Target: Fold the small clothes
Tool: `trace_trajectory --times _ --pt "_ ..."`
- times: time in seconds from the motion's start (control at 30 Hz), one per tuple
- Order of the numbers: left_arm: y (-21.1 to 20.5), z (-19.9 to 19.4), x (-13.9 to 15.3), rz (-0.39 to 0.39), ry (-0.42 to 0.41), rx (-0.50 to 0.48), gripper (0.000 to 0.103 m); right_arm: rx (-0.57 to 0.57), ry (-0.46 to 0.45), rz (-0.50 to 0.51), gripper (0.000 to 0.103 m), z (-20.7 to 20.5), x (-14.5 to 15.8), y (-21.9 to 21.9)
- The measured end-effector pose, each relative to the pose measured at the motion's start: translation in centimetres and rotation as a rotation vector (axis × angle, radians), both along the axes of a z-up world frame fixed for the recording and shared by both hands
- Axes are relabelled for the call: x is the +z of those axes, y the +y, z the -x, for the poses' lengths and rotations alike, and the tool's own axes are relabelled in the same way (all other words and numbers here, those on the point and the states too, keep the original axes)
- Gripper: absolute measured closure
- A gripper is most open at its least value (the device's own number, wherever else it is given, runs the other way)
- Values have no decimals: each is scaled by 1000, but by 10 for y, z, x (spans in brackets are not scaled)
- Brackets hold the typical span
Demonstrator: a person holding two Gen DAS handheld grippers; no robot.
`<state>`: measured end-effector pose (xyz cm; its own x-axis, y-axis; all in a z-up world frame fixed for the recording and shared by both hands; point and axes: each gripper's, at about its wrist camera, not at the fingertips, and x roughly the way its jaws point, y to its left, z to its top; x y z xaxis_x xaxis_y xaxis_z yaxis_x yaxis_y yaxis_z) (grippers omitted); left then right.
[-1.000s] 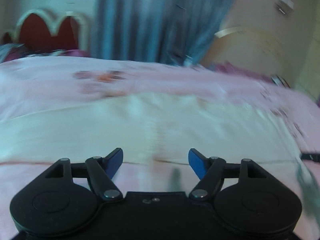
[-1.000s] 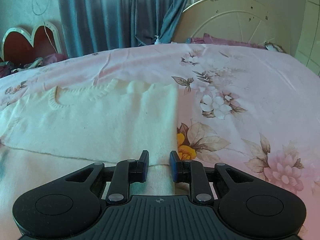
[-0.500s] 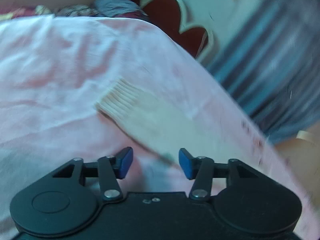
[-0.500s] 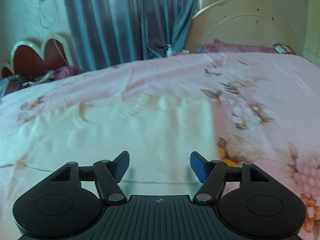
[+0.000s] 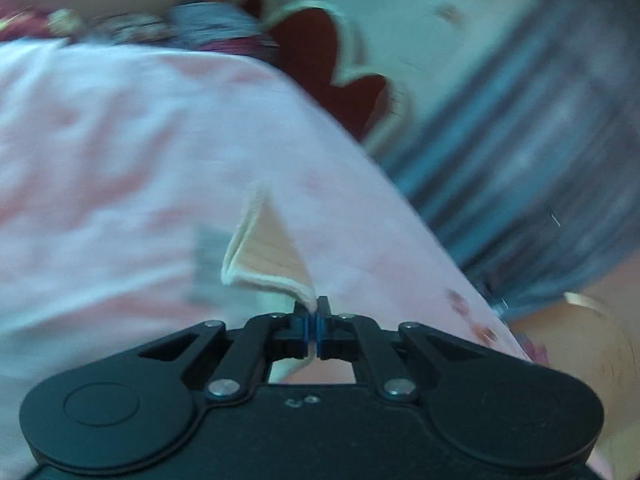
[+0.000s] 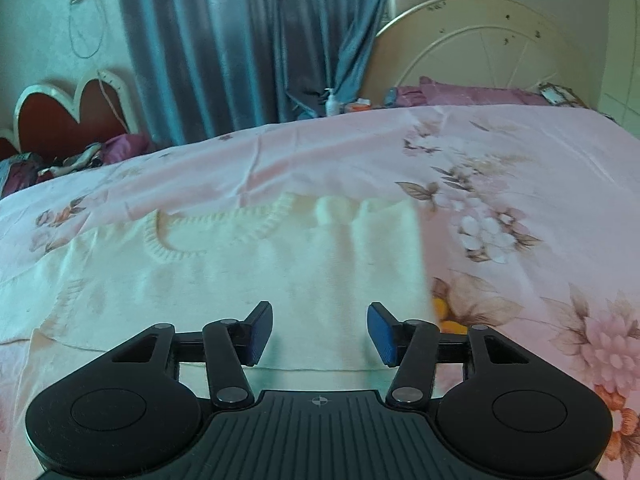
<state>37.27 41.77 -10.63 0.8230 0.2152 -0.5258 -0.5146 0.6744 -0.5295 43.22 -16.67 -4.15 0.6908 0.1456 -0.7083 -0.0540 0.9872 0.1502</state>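
The left gripper (image 5: 312, 322) was clenched on a thin edge of the cream sweater (image 6: 256, 280), its blue pads pressed together with a sliver of pale cloth between them; just beyond the tips the pinched part, probably a sleeve end, stood up from the bedspread (image 5: 120, 152) as a small tented flap, though blur hid its detail. The right gripper (image 6: 320, 330) hung over the near hem of the sweater, right of centre, its jaws closing from about half open, with knit lying below the gap but neither pad pressing on it. The sweater lay flat on the pink flowered bedspread, its right side already turned in to a straight edge and the ribbed neckline (image 6: 180, 240) toward the far side. Judged from its look, the garment was light, soft and limp: it would drape and sag from any single hold, stretch a little, and cling to the cloth beneath rather than slide. Hems, cuffs and folded corners appeared the best places to grip, where doubled knit gave the pads something to bite. Beyond the sweater stood a red scalloped headboard (image 6: 68, 120) and blue curtains (image 6: 248, 40).
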Motion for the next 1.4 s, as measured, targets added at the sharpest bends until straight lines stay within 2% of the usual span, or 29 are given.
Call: trace_trajectory --times 0.1,0.23,0.43,0.67,0.9,0.93,0.97,1.03,1.1,1.17,1.27,1.4 --pt "-51 -39 17 -66 -7 -164 100 -23 -2 -9 50 5 0 -12" --pt "-140 -88 33 -157 8 -383 100 -54 -10 -28 50 15 3 -31" --pt "-282 -137 29 -260 84 -692 100 -100 -31 -74 50 25 10 -66" --pt "-395 -159 4 -378 178 -885 100 -134 -41 -124 50 35 13 -108" --pt "-462 -163 -21 -446 231 -987 98 -150 -17 -164 50 44 7 -143" --pt "-469 -162 -23 -444 226 -1001 91 -151 -13 -177 50 44 7 -147" --pt "-474 -161 -24 -445 209 -1015 72 -148 -9 -190 49 44 6 -149" --pt "-480 -156 -24 -432 187 -1040 51 -132 -9 -220 49 43 7 -151" --pt "-474 -146 -17 -423 169 -1022 54 -112 -14 -239 49 40 10 -146" --pt "-453 -132 -7 -401 159 -961 54 -84 -15 -283 49 32 12 -136" --pt "-399 -100 3 -354 158 -830 55 -21 5 -354 50 13 11 -111" --pt "-323 -62 0 -382 223 -642 61 56 48 -372 50 -17 0 -67"
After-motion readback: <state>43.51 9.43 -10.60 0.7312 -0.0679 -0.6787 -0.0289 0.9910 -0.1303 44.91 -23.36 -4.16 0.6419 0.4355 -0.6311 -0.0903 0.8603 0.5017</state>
